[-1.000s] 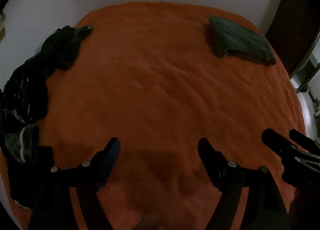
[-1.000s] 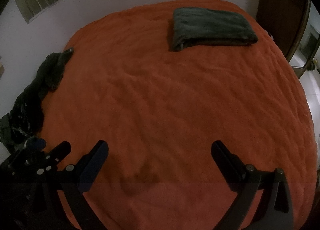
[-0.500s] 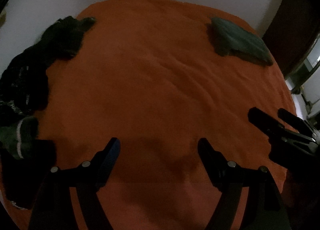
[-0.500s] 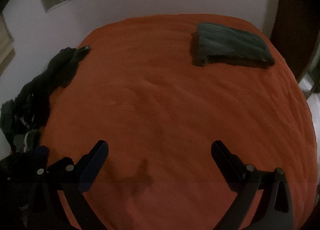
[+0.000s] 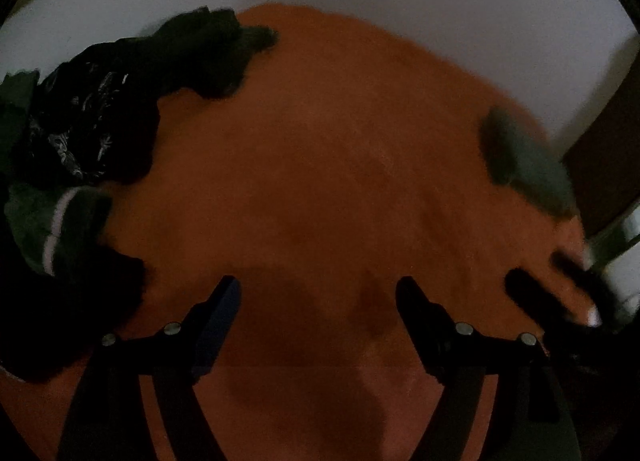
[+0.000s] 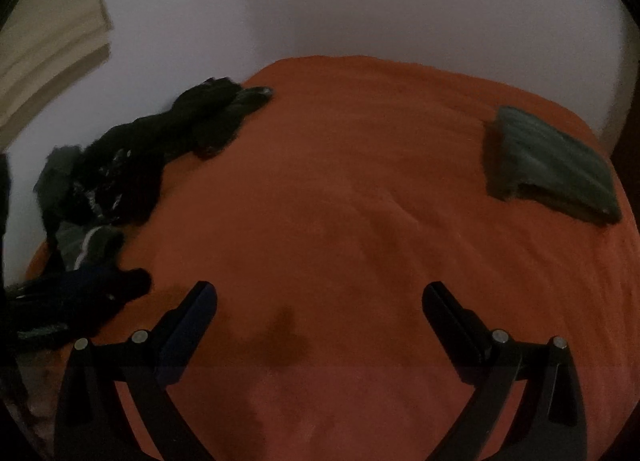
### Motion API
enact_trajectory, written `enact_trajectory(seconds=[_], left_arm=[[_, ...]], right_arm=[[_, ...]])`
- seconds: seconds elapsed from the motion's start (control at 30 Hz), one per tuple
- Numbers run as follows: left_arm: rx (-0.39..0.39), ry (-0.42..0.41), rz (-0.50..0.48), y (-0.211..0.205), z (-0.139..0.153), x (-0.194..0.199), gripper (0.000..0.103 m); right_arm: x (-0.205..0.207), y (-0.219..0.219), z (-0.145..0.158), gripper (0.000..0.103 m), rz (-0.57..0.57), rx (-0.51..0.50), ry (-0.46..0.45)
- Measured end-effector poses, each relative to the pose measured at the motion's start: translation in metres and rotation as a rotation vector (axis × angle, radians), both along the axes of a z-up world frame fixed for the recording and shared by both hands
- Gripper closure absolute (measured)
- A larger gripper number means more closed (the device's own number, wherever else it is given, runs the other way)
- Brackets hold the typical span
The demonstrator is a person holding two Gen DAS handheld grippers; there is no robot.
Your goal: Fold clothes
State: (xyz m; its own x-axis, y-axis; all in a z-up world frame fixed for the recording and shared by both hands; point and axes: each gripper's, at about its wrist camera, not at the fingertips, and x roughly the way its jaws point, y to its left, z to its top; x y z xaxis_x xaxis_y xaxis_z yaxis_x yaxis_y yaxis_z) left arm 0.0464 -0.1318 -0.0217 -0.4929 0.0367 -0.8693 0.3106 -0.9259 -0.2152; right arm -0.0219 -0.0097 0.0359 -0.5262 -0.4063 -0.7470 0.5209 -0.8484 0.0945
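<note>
— Clothes pile (image 6: 132, 165): where is it being shown?
— Far left of the orange bed (image 6: 340, 201), apart from both grippers.
— Left gripper (image 5: 318, 293), right gripper (image 6: 320, 297)?
— Both are being held wide apart, nothing being gripped or touched.

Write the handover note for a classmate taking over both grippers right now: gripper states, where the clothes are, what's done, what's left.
Left gripper: open, empty, over bare orange blanket.
Right gripper: open, empty, also over the blanket.
Done: one grey-green garment lies folded at the far right of the bed.
Left: the dark pile of unfolded clothes along the left edge. Nothing is laid out in the middle yet; a piece from the pile is probably next.
</note>
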Motion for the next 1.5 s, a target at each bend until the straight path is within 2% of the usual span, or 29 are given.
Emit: enact_trajectory(seconds=[0.1, 0.17, 0.2, 0.27, 0.33, 0.43, 0.53, 0.67, 0.8, 0.93, 1.03, 1.1, 1.17, 1.33, 1.5], left_arm=[[0.088, -0.068, -0.013, -0.001, -0.012, -0.008, 0.022], [0.192, -0.059, 0.004, -0.01, -0.016, -0.007, 0.022], [0.213, -0.055, 0.014, -0.014, -0.017, -0.005, 0.022], [0.186, -0.047, 0.036, -0.019, -0.017, -0.002, 0.022], [0.124, -0.035, 0.049, -0.021, -0.016, 0.006, 0.022], [0.036, -0.012, 0.081, -0.028, -0.009, 0.015, 0.022], [0.023, 0.012, 0.115, -0.044, -0.004, 0.023, 0.022], [0.058, 0.005, 0.176, -0.069, -0.005, 0.029, 0.022], [0.024, -0.032, 0.224, -0.092, -0.009, 0.033, 0.022], [0.001, -0.02, 0.316, -0.131, 0.0, 0.059, 0.022], [0.073, 0.014, 0.399, -0.171, 0.004, 0.073, 0.022], [0.121, 0.042, 0.455, -0.198, 0.007, 0.082, 0.022], [0.125, 0.071, 0.515, -0.22, 0.008, 0.089, 0.022], [0.059, 0.064, 0.605, -0.262, 0.01, 0.102, 0.022], [0.099, 0.012, 0.671, -0.293, -0.023, 0.116, 0.022]], right_arm=[[0.0, -0.012, -0.002, 0.0, 0.057, 0.039, 0.01], [-0.002, -0.02, -0.004, 0.0, 0.113, 0.072, 0.006], [-0.003, -0.026, -0.006, 0.0, 0.15, 0.091, -0.002], [-0.003, -0.035, -0.01, 0.0, 0.218, 0.156, -0.006], [-0.002, -0.042, -0.01, 0.0, 0.26, 0.206, 0.016], [-0.001, -0.057, -0.011, 0.0, 0.332, 0.227, 0.045], [-0.003, -0.078, -0.014, 0.0, 0.371, 0.238, 0.052], [-0.001, -0.106, -0.016, 0.0, 0.379, 0.163, 0.056], [0.007, -0.131, -0.018, 0.0, 0.388, 0.064, 0.034], [0.018, -0.156, -0.019, 0.0, 0.426, -0.024, 0.046], [0.023, -0.174, -0.019, 0.0, 0.44, -0.064, 0.058], [0.021, -0.182, -0.02, 0.0, 0.444, -0.097, 0.031], [0.018, -0.189, -0.022, 0.0, 0.439, -0.124, -0.004], [0.012, -0.204, -0.048, 0.0, 0.402, -0.152, -0.134], [0.01, -0.224, -0.077, 0.0, 0.376, -0.171, -0.258]])
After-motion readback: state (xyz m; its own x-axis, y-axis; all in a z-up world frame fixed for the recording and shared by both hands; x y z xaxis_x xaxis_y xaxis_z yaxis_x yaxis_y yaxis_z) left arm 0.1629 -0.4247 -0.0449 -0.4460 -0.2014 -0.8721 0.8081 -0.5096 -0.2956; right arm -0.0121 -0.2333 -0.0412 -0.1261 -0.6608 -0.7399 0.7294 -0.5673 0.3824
